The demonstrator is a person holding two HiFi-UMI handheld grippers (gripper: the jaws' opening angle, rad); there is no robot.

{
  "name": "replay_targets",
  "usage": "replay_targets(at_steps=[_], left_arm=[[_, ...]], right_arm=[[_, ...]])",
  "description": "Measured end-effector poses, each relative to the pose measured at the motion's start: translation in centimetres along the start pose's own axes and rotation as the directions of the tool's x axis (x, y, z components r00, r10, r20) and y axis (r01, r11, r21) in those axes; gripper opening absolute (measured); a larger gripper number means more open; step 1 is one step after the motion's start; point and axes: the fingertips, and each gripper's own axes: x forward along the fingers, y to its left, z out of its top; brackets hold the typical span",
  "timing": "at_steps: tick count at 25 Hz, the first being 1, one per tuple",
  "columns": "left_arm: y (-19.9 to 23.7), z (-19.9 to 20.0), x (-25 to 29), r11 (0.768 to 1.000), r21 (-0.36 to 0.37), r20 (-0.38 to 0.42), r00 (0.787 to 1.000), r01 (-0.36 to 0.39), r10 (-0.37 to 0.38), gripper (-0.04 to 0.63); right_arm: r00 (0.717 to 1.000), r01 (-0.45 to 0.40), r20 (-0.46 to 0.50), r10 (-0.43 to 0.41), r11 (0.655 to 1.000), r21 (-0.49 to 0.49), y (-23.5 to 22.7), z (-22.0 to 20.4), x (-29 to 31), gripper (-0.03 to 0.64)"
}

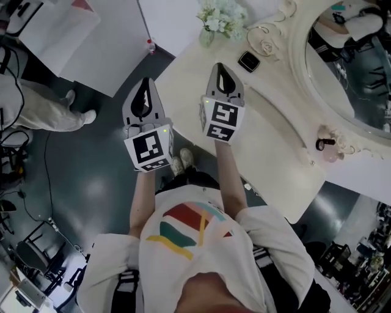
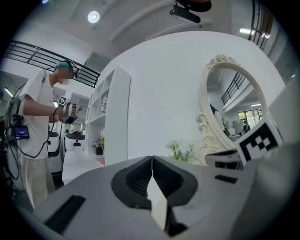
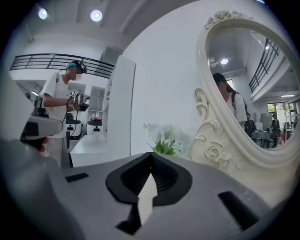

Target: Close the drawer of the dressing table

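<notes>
Hovering over dressing table (image 1: 275,147) — right gripper (image 1: 221,68).

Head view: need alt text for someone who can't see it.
Seen from above, a person holds the left gripper and right gripper, both shut and empty, beside a cream dressing table. An ornate oval mirror and white flowers stand on it; the drawer is not in view.

Two grey grippers with black-and-white marker cubes are showing: the left gripper (image 1: 145,85) and the right gripper (image 1: 222,70). One cream dressing table (image 1: 275,143) is carrying one oval cream-framed mirror (image 1: 348,61), one bunch of white flowers (image 1: 220,18) and one small black square object (image 1: 248,61). One other person (image 2: 40,117) is standing nearby.
</notes>
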Motion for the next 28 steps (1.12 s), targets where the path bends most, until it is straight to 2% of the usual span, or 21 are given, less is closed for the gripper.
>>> replay_targets(at_steps=[7, 16, 21, 28], left_arm=[[1.6, 4.2, -3.5, 0.999, 0.000, 0.081, 0.996, -0.042, 0.041, 0.006], [1.4, 5.9, -8.6, 0.999, -0.006, 0.110, 0.993, -0.032, 0.033, 0.006], [0.5, 5.7, -9.9, 1.000, 0.015, 0.108, 0.994, -0.009, 0.007, 0.006], [0.5, 5.9, -10.6, 1.000, 0.023, 0.111, 0.994, -0.008, 0.006, 0.006]], right_arm=[[0.982, -0.145, 0.123, 0.143, 0.989, 0.011, 3.5, 6.8, -4.4, 0.000], [0.948, -0.243, 0.197, 0.249, 0.968, -0.058, 7.3, 9.3, -11.1, 0.000], [0.937, -0.255, 0.226, 0.268, 0.963, -0.086, 8.3, 9.1, -13.6, 0.000], [0.939, -0.228, 0.242, 0.243, 0.970, -0.088, 8.1, 9.1, -14.6, 0.000]])
